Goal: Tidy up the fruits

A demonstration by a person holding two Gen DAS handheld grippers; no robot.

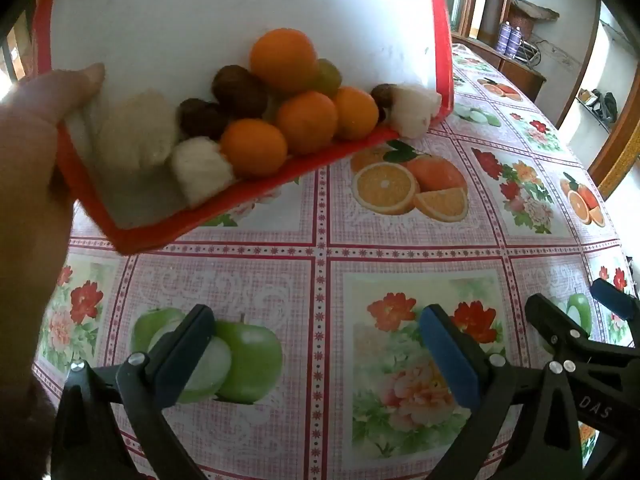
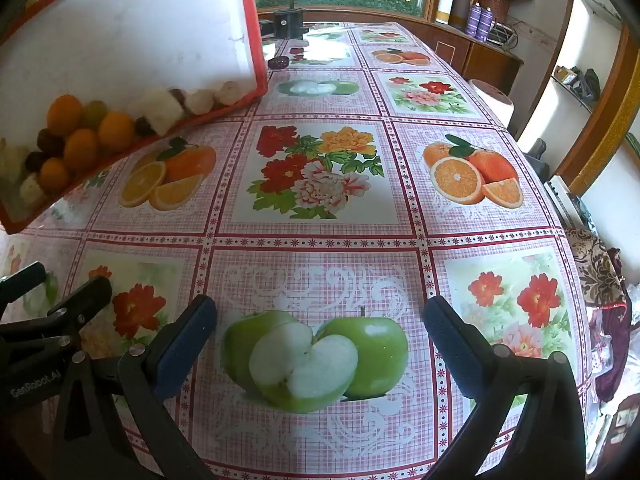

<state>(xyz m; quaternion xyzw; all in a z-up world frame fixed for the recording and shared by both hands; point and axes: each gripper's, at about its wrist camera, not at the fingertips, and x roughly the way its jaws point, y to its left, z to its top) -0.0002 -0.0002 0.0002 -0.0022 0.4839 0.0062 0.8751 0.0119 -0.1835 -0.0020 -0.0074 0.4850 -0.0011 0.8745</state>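
Observation:
A person's hand holds a white tray with a red rim, tilted steeply over the table. Fruits lie piled against its lower rim: several oranges, brown fruits, a green one and white fuzzy pieces. One white piece hangs at the tray's corner. The right wrist view shows the tray and its oranges at the upper left. My left gripper stands open below the tray, nothing between its fingers. Beside it, the right gripper is open over a printed apple.
A flower-and-fruit patterned cloth covers the table. A small dark object and a black device sit at the far end. Purple cans stand on a wooden cabinet behind. The table's right edge borders patterned fabric.

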